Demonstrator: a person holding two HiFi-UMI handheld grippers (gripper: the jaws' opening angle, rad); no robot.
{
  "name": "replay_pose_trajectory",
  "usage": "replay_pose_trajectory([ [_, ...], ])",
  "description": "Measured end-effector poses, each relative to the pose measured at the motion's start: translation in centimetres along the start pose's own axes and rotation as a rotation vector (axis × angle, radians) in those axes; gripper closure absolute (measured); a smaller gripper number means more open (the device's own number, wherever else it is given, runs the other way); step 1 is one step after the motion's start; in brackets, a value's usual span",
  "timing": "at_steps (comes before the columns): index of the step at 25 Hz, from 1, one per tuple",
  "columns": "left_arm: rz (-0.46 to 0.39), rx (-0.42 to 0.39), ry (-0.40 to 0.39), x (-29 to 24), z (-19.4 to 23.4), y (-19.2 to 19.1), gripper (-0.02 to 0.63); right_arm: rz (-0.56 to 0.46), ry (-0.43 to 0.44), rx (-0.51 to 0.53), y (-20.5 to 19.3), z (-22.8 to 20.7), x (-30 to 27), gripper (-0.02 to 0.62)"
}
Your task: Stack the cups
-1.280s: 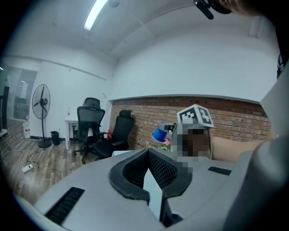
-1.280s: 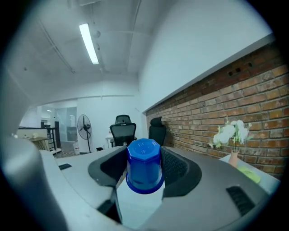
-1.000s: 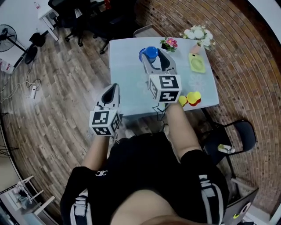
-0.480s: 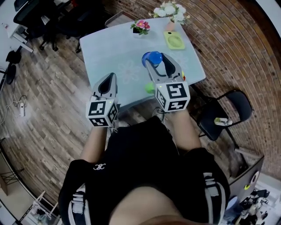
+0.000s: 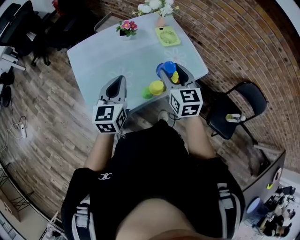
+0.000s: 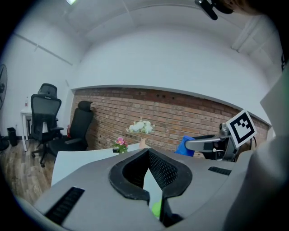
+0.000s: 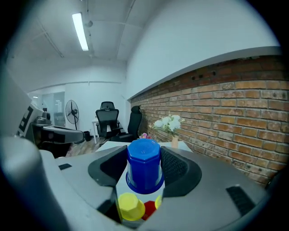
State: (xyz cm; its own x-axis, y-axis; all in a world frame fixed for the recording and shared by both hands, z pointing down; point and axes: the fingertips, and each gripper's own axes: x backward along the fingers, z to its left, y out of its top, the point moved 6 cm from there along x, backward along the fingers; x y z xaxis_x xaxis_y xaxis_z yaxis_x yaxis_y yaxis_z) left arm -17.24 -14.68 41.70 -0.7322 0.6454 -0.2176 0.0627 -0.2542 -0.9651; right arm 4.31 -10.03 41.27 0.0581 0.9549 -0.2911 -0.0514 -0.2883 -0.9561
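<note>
1. The right gripper [image 7: 144,155] is clamped on the blue cup [image 7: 144,168]. The cup is held upside down over the near right corner of the worktop [image 5: 108,56].
2. Below it, by the near edge, are a yellow cup [image 5: 156,87] and a red cup [image 7: 149,210].
3. A green cup [image 5: 146,93] stands just beside the yellow cup, at the near edge.
4. The left gripper [image 6: 146,152] has its jaws closed together on nothing. Its tip is over the near edge, left of the cups.

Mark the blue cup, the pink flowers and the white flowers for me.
blue cup [image 7: 144,164]: right gripper view, its side wall.
pink flowers [image 5: 127,26]: head view, the blossoms.
white flowers [image 5: 152,6]: head view, the blossoms.
</note>
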Motion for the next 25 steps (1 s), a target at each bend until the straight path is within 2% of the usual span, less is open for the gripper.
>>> replay_pose_trajectory([
  [4, 0.018, -0.017, -0.010, -1.1, -1.5, -0.1, 0.603, 0.039, -0.012, 0.001, -2.1, -1.5, -0.1, 0.364],
  [9, 0.036, -0.036, -0.001, -1.8, -2.5, -0.4, 0.603, 0.064, 0.018, -0.002, -4.4, -2.0, -0.5, 0.364],
  [25, 0.058, -0.050, 0.001, -1.9, -4.1, -0.9, 0.603, 0.085, 0.054, -0.010, -6.3, -2.2, -0.4, 0.362],
])
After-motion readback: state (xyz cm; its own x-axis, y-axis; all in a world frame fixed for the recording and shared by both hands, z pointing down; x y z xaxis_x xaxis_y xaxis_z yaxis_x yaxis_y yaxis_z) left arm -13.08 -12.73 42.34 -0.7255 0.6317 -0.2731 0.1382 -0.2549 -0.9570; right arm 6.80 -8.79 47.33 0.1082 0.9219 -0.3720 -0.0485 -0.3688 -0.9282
